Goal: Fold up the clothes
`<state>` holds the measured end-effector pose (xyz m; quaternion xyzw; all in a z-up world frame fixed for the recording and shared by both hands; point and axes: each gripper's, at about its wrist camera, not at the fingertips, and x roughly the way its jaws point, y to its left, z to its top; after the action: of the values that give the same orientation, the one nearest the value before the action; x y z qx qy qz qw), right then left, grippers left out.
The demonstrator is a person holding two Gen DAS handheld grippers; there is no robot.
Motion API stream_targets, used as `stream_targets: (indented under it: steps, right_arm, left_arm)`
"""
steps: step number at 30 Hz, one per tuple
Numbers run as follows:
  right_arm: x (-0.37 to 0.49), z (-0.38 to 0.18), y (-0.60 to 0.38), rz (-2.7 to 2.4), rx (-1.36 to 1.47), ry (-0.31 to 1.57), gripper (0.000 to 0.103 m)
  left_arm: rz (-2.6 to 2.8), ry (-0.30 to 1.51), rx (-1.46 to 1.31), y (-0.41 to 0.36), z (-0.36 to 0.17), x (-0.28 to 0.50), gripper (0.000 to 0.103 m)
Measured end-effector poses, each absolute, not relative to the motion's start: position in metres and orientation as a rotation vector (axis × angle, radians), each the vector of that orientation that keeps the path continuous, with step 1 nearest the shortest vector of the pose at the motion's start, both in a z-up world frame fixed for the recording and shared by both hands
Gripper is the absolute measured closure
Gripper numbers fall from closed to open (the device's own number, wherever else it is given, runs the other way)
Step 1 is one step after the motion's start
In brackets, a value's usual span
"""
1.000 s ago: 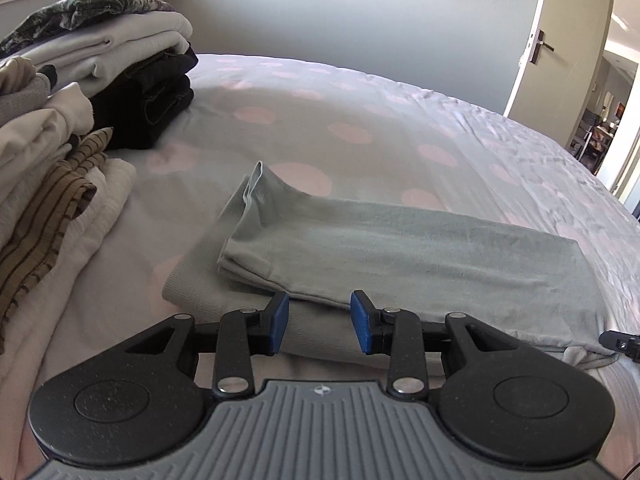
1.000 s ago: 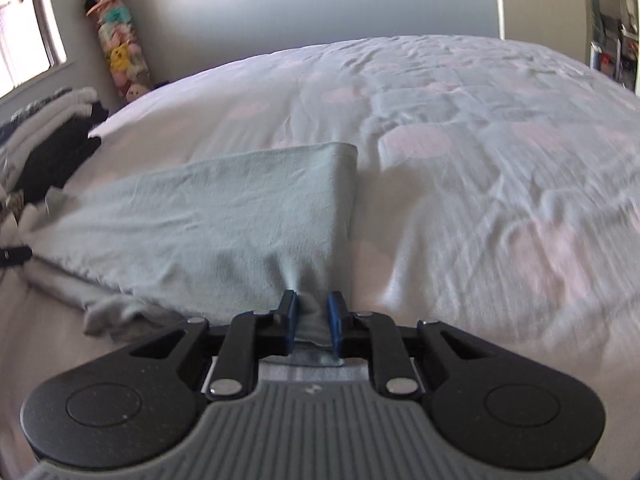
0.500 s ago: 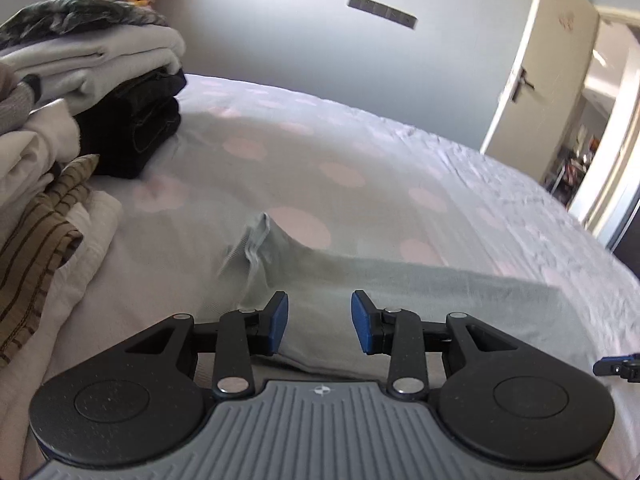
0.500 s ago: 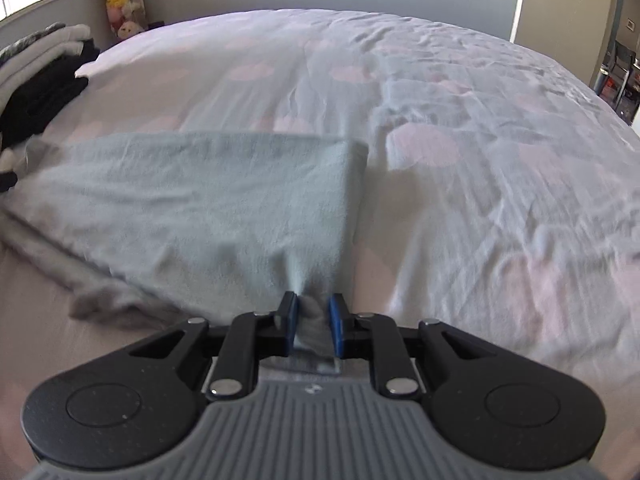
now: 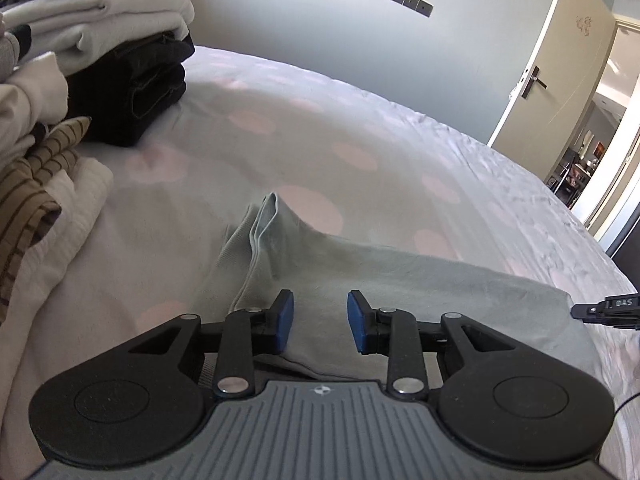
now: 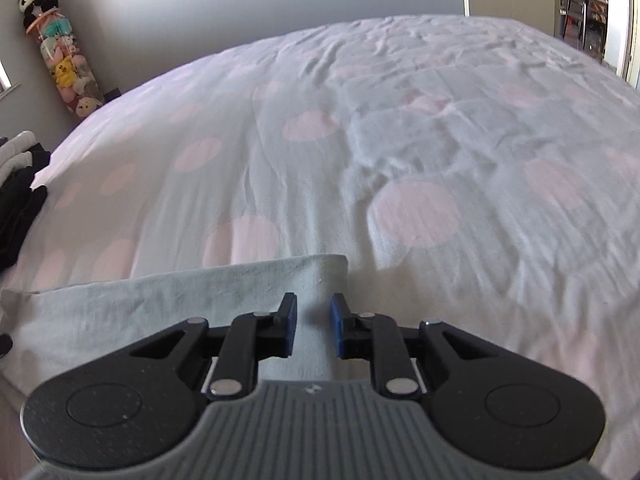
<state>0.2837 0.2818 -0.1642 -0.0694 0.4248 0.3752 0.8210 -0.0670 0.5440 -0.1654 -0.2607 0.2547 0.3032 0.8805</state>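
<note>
A pale grey-green, thin knit garment (image 5: pixel 400 280), already folded into a long band, lies across the bed (image 6: pixel 400 120) with its white, pink-dotted cover. It runs from a bunched end near the stacks of folded clothes (image 5: pixel 80 80) towards the right-hand end.

The left gripper (image 5: pixel 319 322) sits over the near edge at the bunched end. Its blue-padded fingers (image 5: pixel 283 320) are closing with cloth lying between them, but the pads do not press on it yet — there is clear space on both sides. The right gripper (image 6: pixel 313 328) is clenched on the garment's other end, a narrow ridge of fabric pinched between its fingers (image 6: pixel 289 326).

The fabric looks light, soft and limp. I judge it will sag and slide over itself rather than hold a crease, and any corner left free will droop. The best hold is on the doubled edge at each end, taking all layers together — a grip on the top layer alone would probably peel the fold open.
</note>
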Motion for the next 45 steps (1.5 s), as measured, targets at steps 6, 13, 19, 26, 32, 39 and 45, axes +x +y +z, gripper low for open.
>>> stream_targets:
  steps: [6, 13, 19, 26, 32, 39, 45]
  right_arm:
    - [0.300, -0.177, 0.280, 0.778, -0.136, 0.965, 0.077]
    - [0.276, -0.146, 0.260, 0.859, -0.183, 0.951, 0.085]
    - [0.260, -0.161, 0.247, 0.845, -0.251, 1.018, 0.092]
    - [0.283, -0.147, 0.240, 0.863, -0.115, 1.073, 0.061]
    - [0.303, -0.175, 0.235, 0.864, 0.015, 1.209, 0.062]
    - [0.313, -0.187, 0.243, 0.923, 0.058, 1.228, 0.065]
    - [0.307, -0.186, 0.251, 0.941, 0.044, 1.201, 0.085]
  left_arm:
    - [0.626, 0.562, -0.500, 0.542, -0.170, -0.061, 0.068]
    - [0.625, 0.558, -0.519, 0.543, -0.167, -0.063, 0.068]
    - [0.621, 0.561, -0.528, 0.544, -0.164, -0.065, 0.069]
    - [0.637, 0.477, -0.562, 0.550, -0.151, -0.080, 0.068]
    - [0.629, 0.484, -0.580, 0.552, -0.152, -0.079, 0.068]
    - [0.604, 0.494, -0.568, 0.548, -0.152, -0.074, 0.068]
    - [0.596, 0.490, -0.568, 0.545, -0.150, -0.076, 0.068]
